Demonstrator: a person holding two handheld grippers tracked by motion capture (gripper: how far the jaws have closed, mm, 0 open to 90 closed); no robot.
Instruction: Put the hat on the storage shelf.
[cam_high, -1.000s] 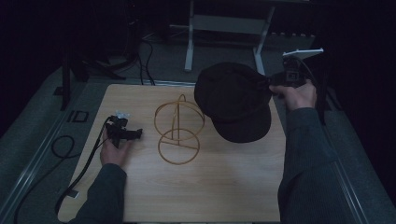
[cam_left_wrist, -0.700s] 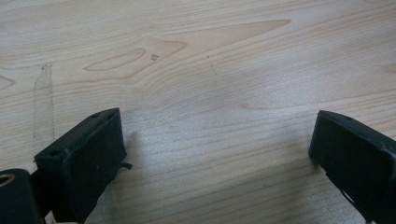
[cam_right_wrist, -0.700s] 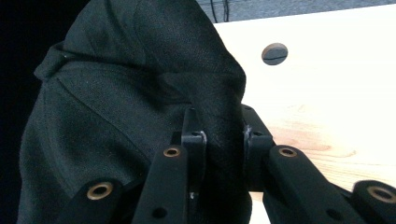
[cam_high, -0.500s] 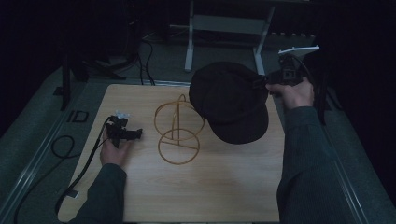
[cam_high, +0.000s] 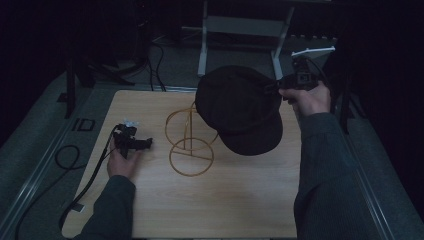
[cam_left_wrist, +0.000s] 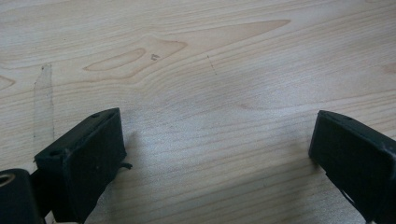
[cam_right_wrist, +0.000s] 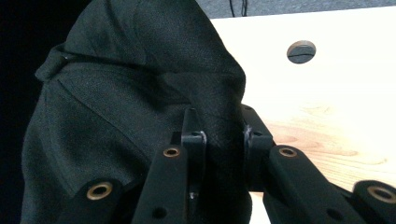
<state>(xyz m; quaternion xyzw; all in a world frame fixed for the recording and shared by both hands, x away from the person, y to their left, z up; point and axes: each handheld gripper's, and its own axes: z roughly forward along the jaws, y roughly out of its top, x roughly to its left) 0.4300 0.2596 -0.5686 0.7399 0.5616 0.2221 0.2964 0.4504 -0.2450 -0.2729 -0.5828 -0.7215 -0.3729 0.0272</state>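
Now: right hand-held gripper (cam_high: 276, 86) pinching cap (cam_high: 240, 110), aloft at stand's (cam_high: 190, 142) 2 o'clock | left hand-held gripper (cam_high: 145, 144) spread, idle on bench (cam_high: 240, 200) | left: seat cap on stand

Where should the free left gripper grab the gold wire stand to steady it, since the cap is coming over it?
Best low on the gold wire stand, at the near-left rim of its flat base ring, coming in level from the left where the open left gripper already rests. The black cap, held by the right gripper, hangs over its right side.
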